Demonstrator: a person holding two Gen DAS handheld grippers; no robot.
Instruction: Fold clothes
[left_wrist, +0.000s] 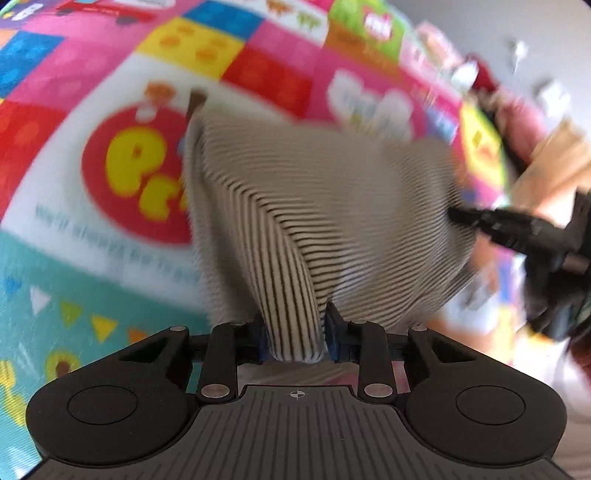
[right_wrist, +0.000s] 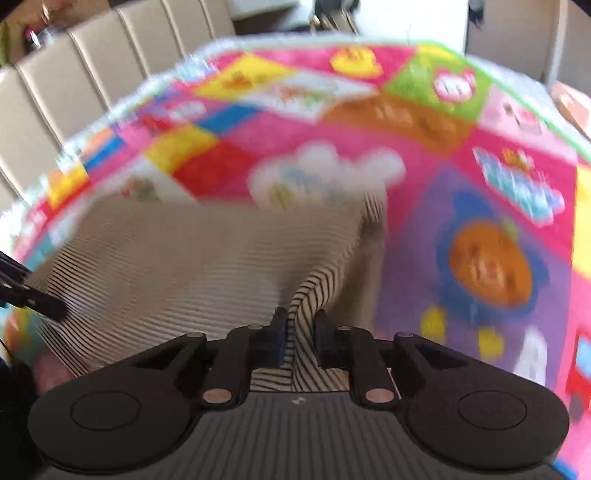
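Your left gripper (left_wrist: 293, 332) has its jaws clamped on a bunched fold of the striped garment (left_wrist: 314, 206), and your right gripper (right_wrist: 299, 338) pinches another fold of it (right_wrist: 207, 254). The cloth hangs spread between them above the colourful play mat (right_wrist: 480, 192); both views are blurred, with beige cushions (right_wrist: 74, 74) beyond the mat

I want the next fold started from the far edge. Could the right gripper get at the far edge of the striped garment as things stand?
Probably not yet: the right gripper is shut on a pinch of the striped garment, as is the left gripper. Nothing lies on the colourful mat beyond, but it would have to let go first.
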